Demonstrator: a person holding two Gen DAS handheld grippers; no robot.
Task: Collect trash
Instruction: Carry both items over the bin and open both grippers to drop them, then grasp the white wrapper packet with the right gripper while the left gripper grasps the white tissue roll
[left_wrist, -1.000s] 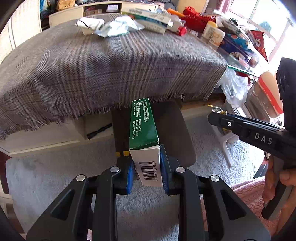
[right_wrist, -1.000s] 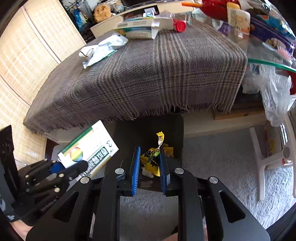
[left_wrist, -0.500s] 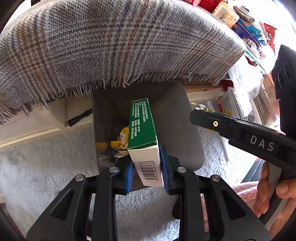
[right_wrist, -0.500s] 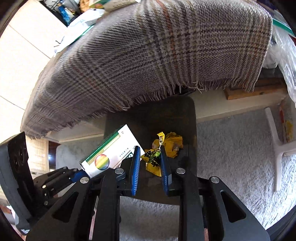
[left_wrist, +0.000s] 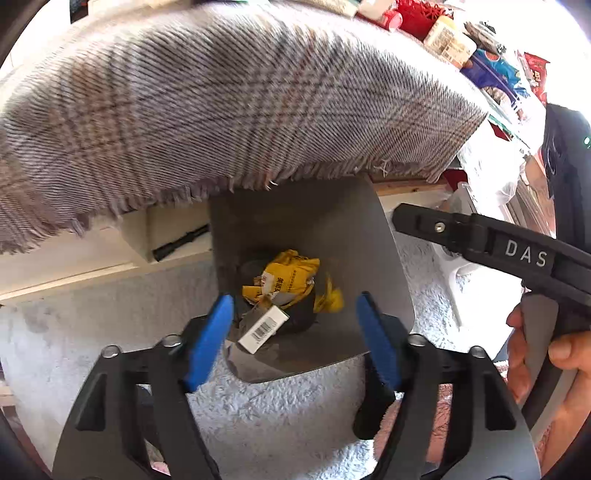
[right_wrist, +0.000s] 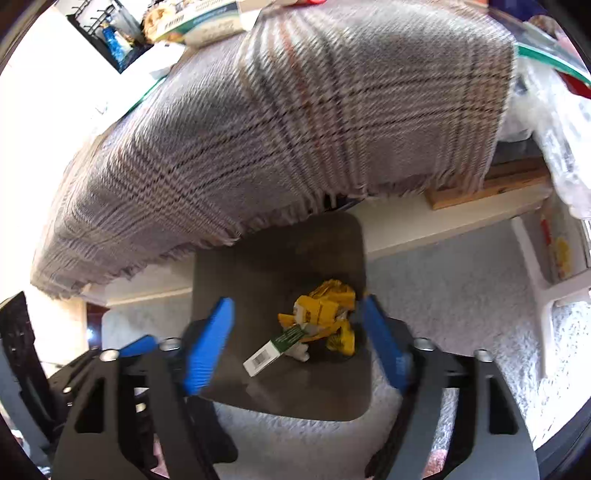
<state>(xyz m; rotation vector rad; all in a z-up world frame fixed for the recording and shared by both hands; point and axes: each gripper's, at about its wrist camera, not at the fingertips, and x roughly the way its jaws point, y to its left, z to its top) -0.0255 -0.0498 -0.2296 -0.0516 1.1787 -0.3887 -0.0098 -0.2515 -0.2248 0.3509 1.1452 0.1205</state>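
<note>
A dark grey trash bin stands on the carpet below the table edge. Inside it lie crumpled yellow wrappers and a green and white box with its barcode end up. My left gripper is open and empty above the bin. My right gripper is also open and empty above the bin; its black body shows at the right of the left wrist view.
A plaid cloth covers the table above the bin, fringe hanging over the edge. Boxes, bottles and packets crowd the table's far side. A plastic bag hangs at the right. Pale shaggy carpet surrounds the bin.
My left gripper opened and the green box dropped into the bin. My right gripper opened and the yellow wrapper it held now lies in the bin. Both grippers moved closer over the bin.
</note>
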